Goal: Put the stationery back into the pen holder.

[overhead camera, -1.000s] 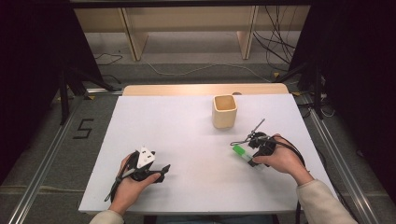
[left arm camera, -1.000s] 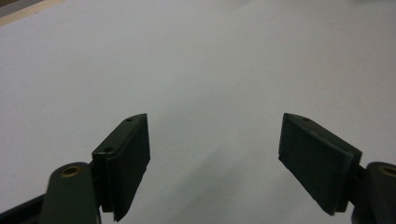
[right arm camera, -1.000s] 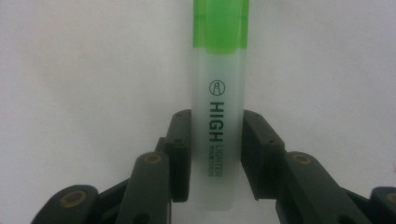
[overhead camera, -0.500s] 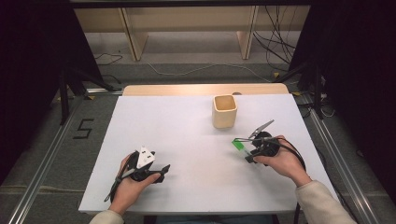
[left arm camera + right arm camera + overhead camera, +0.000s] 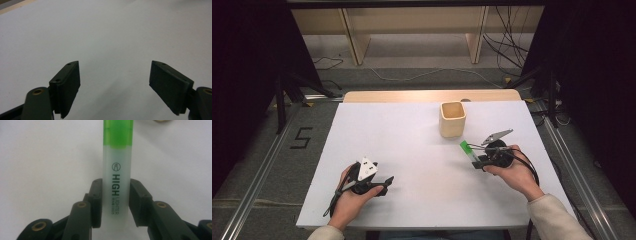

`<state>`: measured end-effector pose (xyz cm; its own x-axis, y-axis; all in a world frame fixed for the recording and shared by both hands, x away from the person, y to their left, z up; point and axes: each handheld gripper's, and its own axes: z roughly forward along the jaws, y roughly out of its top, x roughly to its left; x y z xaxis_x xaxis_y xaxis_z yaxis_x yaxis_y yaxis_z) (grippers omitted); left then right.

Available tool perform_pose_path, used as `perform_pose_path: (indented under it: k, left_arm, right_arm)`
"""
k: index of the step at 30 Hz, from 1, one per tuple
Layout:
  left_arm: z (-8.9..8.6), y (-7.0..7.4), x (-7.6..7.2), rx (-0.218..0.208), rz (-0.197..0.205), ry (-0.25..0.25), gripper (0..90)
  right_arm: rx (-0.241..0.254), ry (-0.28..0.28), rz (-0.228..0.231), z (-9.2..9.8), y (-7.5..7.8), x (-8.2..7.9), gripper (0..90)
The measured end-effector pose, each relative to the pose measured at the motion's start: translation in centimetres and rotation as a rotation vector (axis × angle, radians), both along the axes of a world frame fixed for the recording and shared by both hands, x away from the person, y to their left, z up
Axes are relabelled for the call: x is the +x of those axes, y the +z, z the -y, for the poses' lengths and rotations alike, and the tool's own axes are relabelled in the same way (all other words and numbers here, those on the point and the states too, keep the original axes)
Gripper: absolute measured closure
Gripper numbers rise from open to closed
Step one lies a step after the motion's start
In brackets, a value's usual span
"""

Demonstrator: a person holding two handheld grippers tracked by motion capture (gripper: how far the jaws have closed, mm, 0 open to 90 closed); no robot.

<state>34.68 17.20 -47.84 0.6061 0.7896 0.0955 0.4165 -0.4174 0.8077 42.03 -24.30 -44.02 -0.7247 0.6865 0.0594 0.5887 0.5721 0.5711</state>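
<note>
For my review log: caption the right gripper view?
Right gripper shut on a green highlighter above the white table.

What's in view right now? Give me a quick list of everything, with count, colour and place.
Highlighter: one, green cap and frosted white body, clamped in the right gripper, cap end pointing away from the hand.
Cup: one, beige, square, upright on the far right part of the table.
Table: one, white top.
Left gripper: one, black, jaws open, low over the near left of the table.
Right gripper: one, black, shut on the highlighter.
</note>
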Motion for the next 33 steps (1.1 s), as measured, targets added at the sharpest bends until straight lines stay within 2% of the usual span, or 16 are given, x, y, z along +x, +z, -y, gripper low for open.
perform_pose_path:
  k: [11, 17, 23, 33]
  left_arm:
    - [0.01, -0.03, 0.0, -0.001, -0.002, -0.001, 24.5]
    - [0.02, -0.05, 0.0, -0.001, -0.002, -0.001, 24.5]
    - [0.02, -0.08, 0.01, -0.003, -0.003, -0.001, 24.5]
    - [0.0, -0.09, 0.01, -0.002, -0.003, -0.001, 24.5]
  right_arm:
    - [0.082, -0.026, 0.044, 0.24, 0.12, -0.01, 66.1]
    - [0.116, -0.035, 0.086, 0.39, 0.29, 0.04, 66.1]
    - [0.149, -0.061, 0.102, 0.51, 0.56, 0.01, 66.1]
    - [0.201, -0.08, 0.162, 0.78, 0.97, 0.04, 66.1]
